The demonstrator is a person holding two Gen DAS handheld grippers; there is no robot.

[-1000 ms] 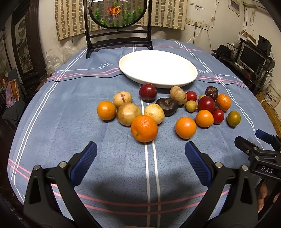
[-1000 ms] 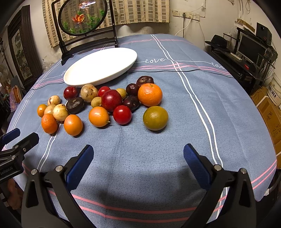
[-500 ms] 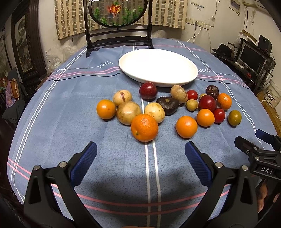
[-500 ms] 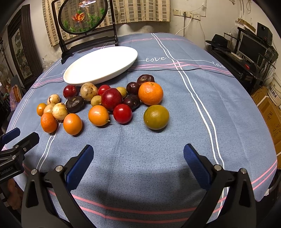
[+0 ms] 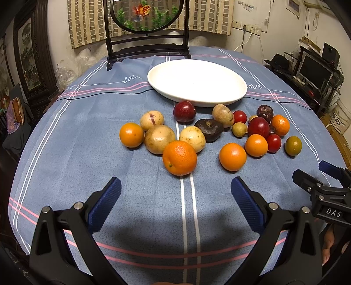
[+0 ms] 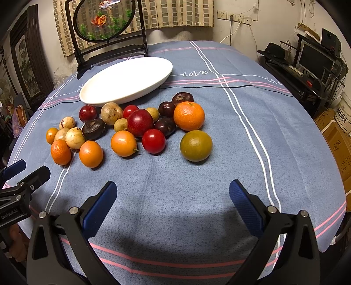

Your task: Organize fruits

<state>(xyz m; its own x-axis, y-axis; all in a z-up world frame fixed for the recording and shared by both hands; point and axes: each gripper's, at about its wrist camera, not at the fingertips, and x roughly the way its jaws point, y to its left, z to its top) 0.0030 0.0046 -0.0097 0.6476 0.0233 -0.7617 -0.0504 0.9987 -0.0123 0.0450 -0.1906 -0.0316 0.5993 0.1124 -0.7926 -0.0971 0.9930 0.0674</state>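
Surface: round, draped in a blue cloth with white and pink stripes.
Plate: white oval plate, bare, at the far middle of the surface.
Fruits: loose cluster on the cloth just near of the plate, none on it.
Left of cluster: small orange at the far left, touching pale yellow-brown round fruits.
Near edge: large orange on the white stripes, nearest the left gripper; another orange to its right.
Middle: dark brown wrinkled fruit, dark red plum close to the plate rim.
Right of cluster: green-brown citrus slightly apart, bright red fruit to its left, large orange behind.
Left gripper: fingers spread wide, holding nothing, hovering near of the fruits.
Right gripper: fingers spread wide, holding nothing, hovering over bare cloth near of the citrus.
Background: dark wooden stand with an oval goldfish panel at the far edge.
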